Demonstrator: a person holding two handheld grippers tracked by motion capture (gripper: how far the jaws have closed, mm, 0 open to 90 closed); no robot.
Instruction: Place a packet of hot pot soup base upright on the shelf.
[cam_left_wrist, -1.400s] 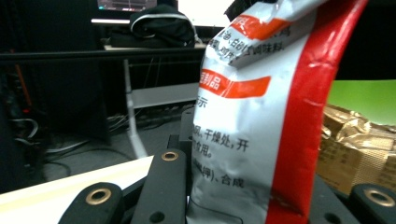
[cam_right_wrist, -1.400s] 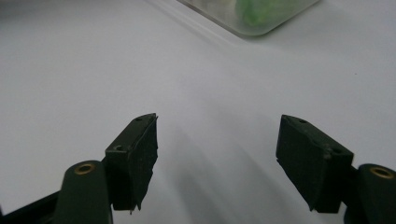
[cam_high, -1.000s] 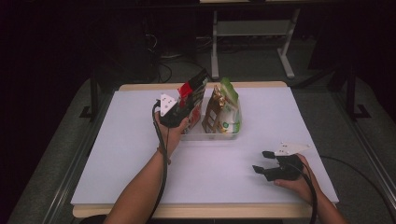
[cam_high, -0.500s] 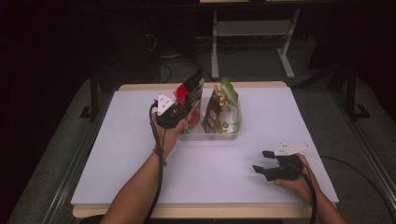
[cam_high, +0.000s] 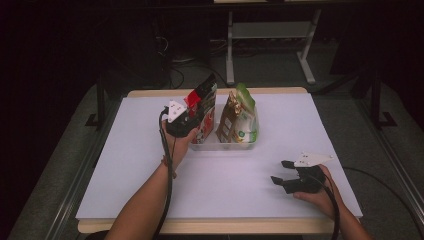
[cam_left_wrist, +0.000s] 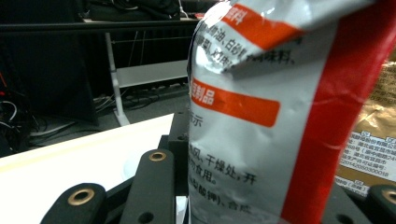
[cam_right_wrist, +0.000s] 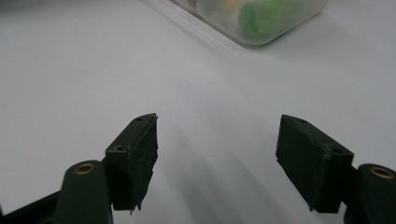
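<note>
**Red-and-silver pouch at the tray, right gripper idle**

The left gripper (cam_high: 192, 111) is seen at the left end of the clear plastic tray (cam_high: 223, 146), which stands on the white desk (cam_high: 125, 165) near the middle of its far edge. A red-and-silver pouch (cam_high: 204, 102) is stood upright in the left end of that tray, tilted slightly toward the far edge. In the left gripper view the pouch (cam_left_wrist: 280, 116) is shown between the two black jaws; these jaws have just been opening, and whether the pads are pressed on the foil cannot be told. To the right of it in the tray, a gold pouch (cam_high: 231, 114) and a green-and-white pouch (cam_high: 246, 120) are stood upright, leaning against each other.

The right gripper (cam_high: 281, 172) is held low over the desk near the right part of its near edge, well apart from the tray. Its fingers (cam_right_wrist: 135, 154) are spread wide, with bare desk surface between them.
</note>
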